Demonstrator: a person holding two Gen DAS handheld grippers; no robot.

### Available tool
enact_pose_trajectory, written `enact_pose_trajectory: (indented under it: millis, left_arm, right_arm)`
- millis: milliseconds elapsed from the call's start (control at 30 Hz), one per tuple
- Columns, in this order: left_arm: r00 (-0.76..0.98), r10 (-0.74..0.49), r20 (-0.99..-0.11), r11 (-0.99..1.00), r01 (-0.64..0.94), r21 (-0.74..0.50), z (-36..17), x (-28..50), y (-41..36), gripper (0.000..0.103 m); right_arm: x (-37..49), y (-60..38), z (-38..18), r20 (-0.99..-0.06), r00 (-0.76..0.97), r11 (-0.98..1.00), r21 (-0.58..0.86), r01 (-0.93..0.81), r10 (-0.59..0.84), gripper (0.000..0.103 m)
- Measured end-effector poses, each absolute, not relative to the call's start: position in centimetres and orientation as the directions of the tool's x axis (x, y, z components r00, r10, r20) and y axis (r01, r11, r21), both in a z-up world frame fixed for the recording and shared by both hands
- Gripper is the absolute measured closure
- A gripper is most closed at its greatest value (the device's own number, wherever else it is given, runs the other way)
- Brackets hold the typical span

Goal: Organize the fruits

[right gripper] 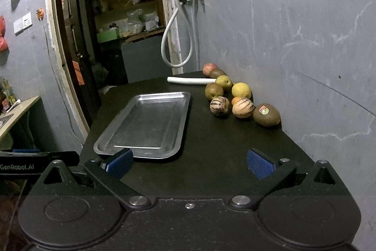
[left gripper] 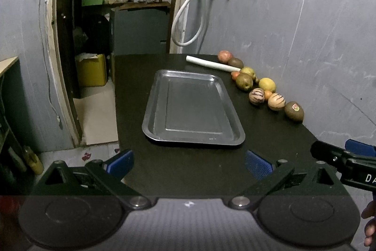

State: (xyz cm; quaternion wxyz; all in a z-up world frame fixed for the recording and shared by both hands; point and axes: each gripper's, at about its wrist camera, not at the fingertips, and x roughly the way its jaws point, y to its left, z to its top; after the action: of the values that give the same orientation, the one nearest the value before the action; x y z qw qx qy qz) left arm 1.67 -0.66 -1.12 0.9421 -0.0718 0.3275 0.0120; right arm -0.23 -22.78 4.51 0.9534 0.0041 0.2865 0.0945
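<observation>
An empty metal tray [left gripper: 162, 114] [right gripper: 110, 140] lies on the black table. Several fruits line the wall on the right: a kiwi with a sticker [left gripper: 294, 111] [right gripper: 266, 115], two striped melons [left gripper: 276, 101] [right gripper: 219, 105], a yellow lemon [left gripper: 267, 84] [right gripper: 241, 90], a brownish pear [left gripper: 244, 81] [right gripper: 213, 91], a red apple [left gripper: 225, 56] [right gripper: 209, 68]. My left gripper [left gripper: 189, 165] hovers open at the table's near edge, well short of the tray. My right gripper [right gripper: 189, 164] is open too, just behind the tray's near corner, with nothing between its fingers.
A white tube [left gripper: 211, 64] [right gripper: 190, 80] lies at the table's far end beside the fruits. The grey wall [right gripper: 293, 39] runs close along the right. A doorway [left gripper: 105, 15] opens to the left, with a hose [left gripper: 188, 15] hanging by its frame.
</observation>
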Motion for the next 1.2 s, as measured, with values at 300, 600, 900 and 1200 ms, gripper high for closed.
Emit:
enact_pose_trajectory:
  millis: [300, 600, 900, 1200]
  left_arm:
    - [0.743, -0.035, -0.668, 0.988, -0.074, -0.133, -2.6, 3.6, -0.4, 0.000]
    - [0.689, -0.030, -0.725, 0.995, -0.048, -0.088, -4.0, 7.6, -1.4, 0.001]
    - [0.676, -0.080, -0.732, 0.994, 0.001, -0.108, -3.3, 16.0, -2.4, 0.000]
    - [0.632, -0.200, -0.749, 0.980, 0.149, -0.136, -4.5, 25.8, -7.7, 0.001]
  right_arm:
    - [1.7, -23.4, 3.4, -0.585, 0.793, 0.985, 0.073, -0.157, 0.170, 0.000]
    - [5.5, -24.9, 1.3, -0.633, 0.762, 0.989, 0.119, -0.083, 0.140, 0.000]
    - [10.4, -25.3, -0.8, -0.635, 0.771, 0.999, 0.032, -0.021, 0.036, 0.000]
    - [16.4, -27.0, -3.0, -0.629, 0.767, 0.991, -0.112, 0.076, -0.130, 0.001]
